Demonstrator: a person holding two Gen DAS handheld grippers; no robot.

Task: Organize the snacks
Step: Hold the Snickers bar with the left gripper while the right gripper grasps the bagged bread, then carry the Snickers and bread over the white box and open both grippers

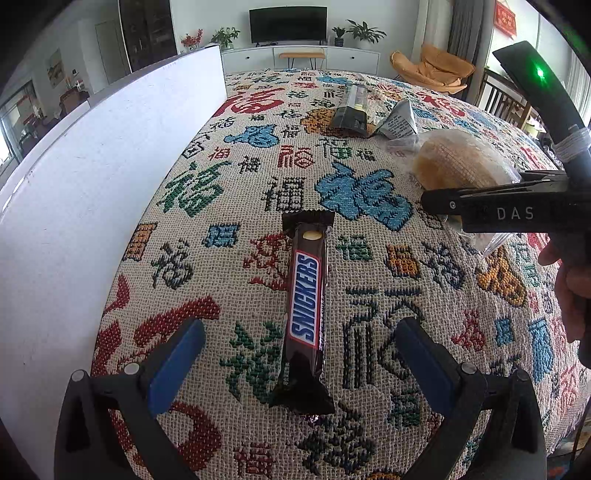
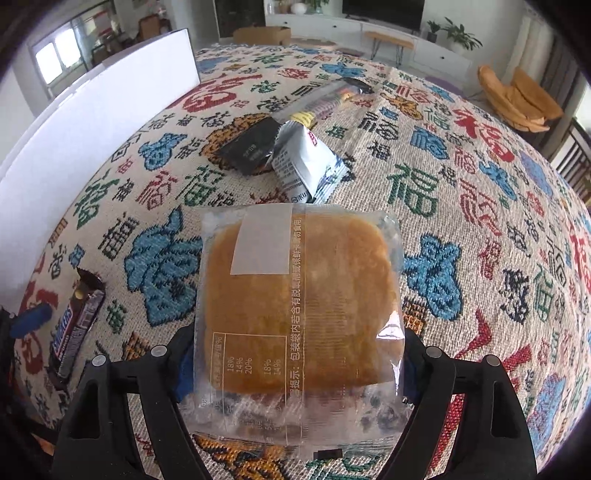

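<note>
Blue-padded fingers (image 1: 177,365) of the left tool (image 1: 301,365) stand wide apart on either side of a Snickers bar (image 1: 304,306), which lies flat on the surface (image 1: 369,435) between them, pointing straight ahead; the pads do not touch it. At the right tool (image 2: 297,363) the nearest thing is a clear-wrapped pastry (image 2: 299,306), sitting between jaws spread nearly as wide as the packet. Whether the pads press its edges or just stand beside them cannot be told, since the wrapper hides both.

Risks, as a judgement: the pastry is soft and its film slippery, so a squeeze on the loose wrapper margin rather than the cake could let it slide out, while too hard a squeeze would crush it. The Snickers bar is narrow, so a left tool closing off-centre could push it sideways instead of catching it. Both tools work close together, and the right tool's body hangs just ahead and right of the left one, so they could collide.

Beyond the right tool lie a silver-white snack packet (image 2: 306,166), touching a black packet (image 2: 247,149), and a long packet (image 2: 328,98) farther on. Woven cloth with coloured Chinese characters covers the surface; a white board (image 1: 92,206) stands along its left edge. Behind are a television (image 1: 288,24), a white cabinet with potted plants, and an orange chair (image 1: 432,68).
</note>
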